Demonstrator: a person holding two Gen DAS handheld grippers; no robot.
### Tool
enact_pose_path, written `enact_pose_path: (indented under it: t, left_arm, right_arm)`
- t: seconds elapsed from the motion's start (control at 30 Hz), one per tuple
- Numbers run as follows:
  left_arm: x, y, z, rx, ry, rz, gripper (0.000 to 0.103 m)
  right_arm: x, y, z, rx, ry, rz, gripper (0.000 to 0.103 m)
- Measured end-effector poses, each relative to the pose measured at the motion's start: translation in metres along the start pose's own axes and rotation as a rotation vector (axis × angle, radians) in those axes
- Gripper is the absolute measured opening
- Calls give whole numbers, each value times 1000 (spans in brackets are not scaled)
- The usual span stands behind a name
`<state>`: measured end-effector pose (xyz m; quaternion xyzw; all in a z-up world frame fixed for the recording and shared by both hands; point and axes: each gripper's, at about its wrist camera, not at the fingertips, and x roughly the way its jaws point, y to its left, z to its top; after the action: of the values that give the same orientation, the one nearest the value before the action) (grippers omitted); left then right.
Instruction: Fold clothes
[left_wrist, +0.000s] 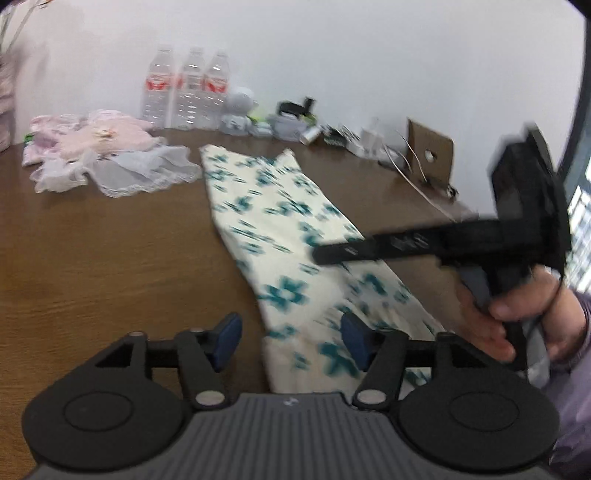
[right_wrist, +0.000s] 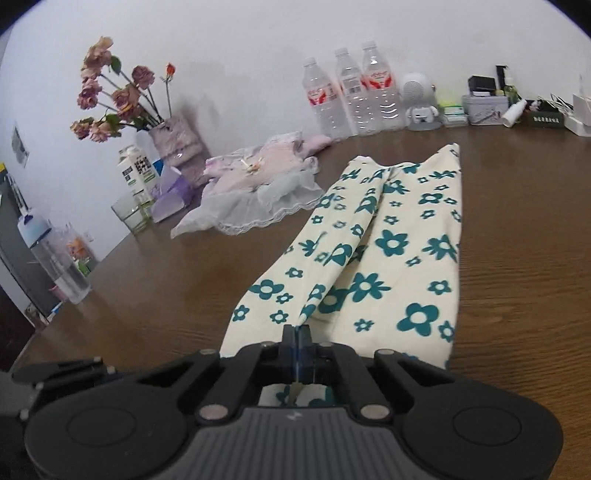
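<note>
Your left gripper (left_wrist: 290, 341) stands open, its blue pads (left_wrist: 229, 341) apart with nothing pressed between them; the near hem of the floral garment (left_wrist: 295, 258) lies between and just under them; your right gripper (right_wrist: 297, 345) is clamped shut on the near edge of that same garment (right_wrist: 388, 251), a fold of cloth pinched between its pads; the garment, cream with teal flowers, lies stretched lengthwise on the brown wooden table (right_wrist: 166, 295), running away from you toward the wall; from the left wrist view your right hand (left_wrist: 517, 317) holds its black tool above the cloth's right side; beyond, a pile of pink and white lace clothes (right_wrist: 266, 177) sits near the garment's far left; three clear bottles (right_wrist: 351, 96) with red labels stand at the wall, their writing too small to read; a white carton (right_wrist: 136, 173) beside the vase of dried roses (right_wrist: 118, 96) carries dark print you cannot make out
</note>
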<state>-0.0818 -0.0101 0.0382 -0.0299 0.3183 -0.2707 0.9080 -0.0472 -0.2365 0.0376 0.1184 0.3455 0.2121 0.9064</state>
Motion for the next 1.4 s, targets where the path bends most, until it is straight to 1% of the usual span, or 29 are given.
enact_pose_path:
  t: [0.07,0.1,0.13,0.17,0.23,0.27,0.33,0.37,0.4,0.43,0.5,0.57,0.6,0.63,0.67,0.7,0.73,0.77,0.83,0.9,0.93,0.97,1.07,1.1,1.13,1.2,1.23,1.27,1.4]
  left_arm:
    - [10,6,5,-44,43,-1,60]
    - [16,10,7,-66,65,-1,59]
    - [20,12,9,-84,84,-4,53]
    - [20,6,6,-65,83,-22,42]
    - [17,-1,-1,-76,98,-51,26]
    - [14,-4,-4,-95,89,-34,26]
    - [5,-15,-7,-84,54,3,26]
    - [1,-21,-7,-74,33,8,28]
    - [-4,-27,-7,-65,14,11,29]
    - [-7,-31,-7,-66,4,-4,33]
    - [-12,-34,-8,-50,1,-32,44]
    - [-18,-36,-11,-28,-13,-64,68]
    - [-19,-35,-14,-32,-9,-75,70]
    - [-17,-35,-16,-36,-5,-80,68]
    - [-14,-36,-18,-34,0,-76,50]
    - [-11,-38,-19,-26,6,-62,30]
    - [-10,-40,-20,-18,2,-31,6]
    - [-9,-41,-21,-12,-4,-6,6]
    - [-16,-35,-19,-52,-39,-20,6]
    - [-24,-31,-17,-94,-81,-4,5]
    - [-29,-28,-18,-123,-108,-12,5]
    - [-33,-26,-18,-150,-127,-25,5]
    - [-36,-24,-18,-170,-129,-19,5]
    - [-36,-25,-19,-168,-127,-15,5]
    - [-36,-27,-19,-158,-128,-12,5]
    - [-37,-32,-19,-139,-129,-7,5]
    - [-38,-34,-19,-129,-129,-5,5]
    - [-37,-36,-19,-120,-131,-4,5]
    - [-36,-42,-19,-84,-140,1,5]
  right_arm:
    - [4,-2,-2,4,10,-32,4]
    - [6,-4,-3,15,15,-32,9]
    - [7,-5,-4,18,15,-33,10]
    - [5,-5,-4,15,10,-38,10]
    - [-3,-2,-2,7,-19,-43,17]
    - [-7,0,1,-8,-37,-43,18]
    - [-11,11,9,-58,-63,-25,29]
    - [-11,17,13,-87,-65,-8,31]
    - [-9,24,17,-117,-59,11,36]
    - [-8,28,19,-143,-46,15,36]
    - [-9,35,19,-188,-27,-4,36]
    - [-19,29,15,-178,-28,-1,39]
    - [-26,25,12,-164,-32,4,43]
    - [-33,19,8,-142,-34,12,44]
    - [-39,12,4,-116,-32,25,44]
    - [-44,6,-1,-100,-24,34,44]
    - [-47,2,-7,-93,-15,38,44]
    - [-50,-1,-13,-103,-4,44,44]
    - [-55,-3,-26,-156,2,66,44]
    - [-61,-4,-35,-176,-5,90,44]
    - [-64,-7,-38,-160,-12,111,44]
    - [-65,-13,-37,-100,-17,147,44]
    - [-55,-33,-33,135,-8,280,48]
    - [-49,-38,-31,216,-2,326,57]
    - [-43,-44,-30,296,4,373,72]
    - [-31,-55,-26,458,16,464,84]
    - [-22,-59,-23,536,39,503,84]
    - [-11,-60,-18,593,83,529,84]
    - [29,-52,2,648,224,539,86]
